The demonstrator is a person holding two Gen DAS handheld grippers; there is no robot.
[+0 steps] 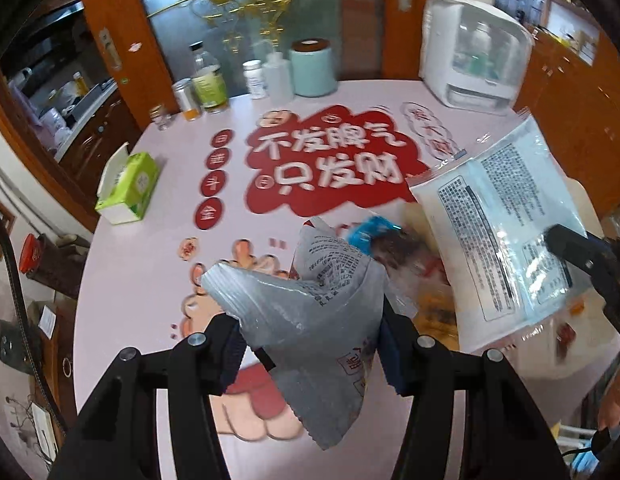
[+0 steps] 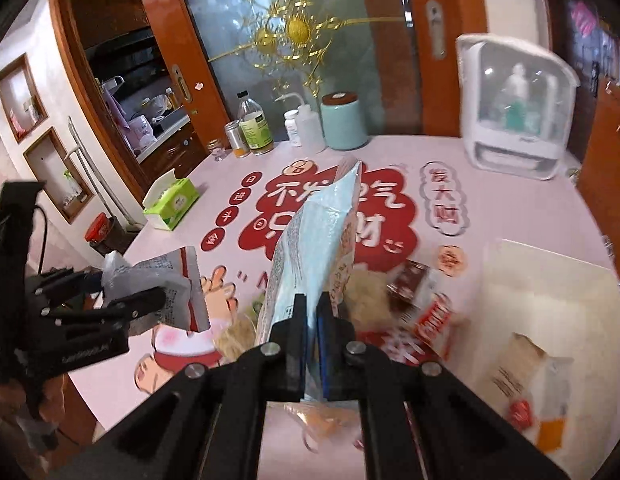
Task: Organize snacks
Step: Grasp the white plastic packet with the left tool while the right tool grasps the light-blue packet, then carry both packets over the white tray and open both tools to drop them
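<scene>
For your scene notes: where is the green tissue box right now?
The green tissue box sits at the table's left edge in both views, short of the bottles.

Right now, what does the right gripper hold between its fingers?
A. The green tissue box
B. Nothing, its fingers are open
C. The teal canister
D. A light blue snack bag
D. In the right wrist view the right gripper is shut on the edge of the light blue snack bag, which stands up above the table; the left wrist view shows the same bag lifted.
</scene>
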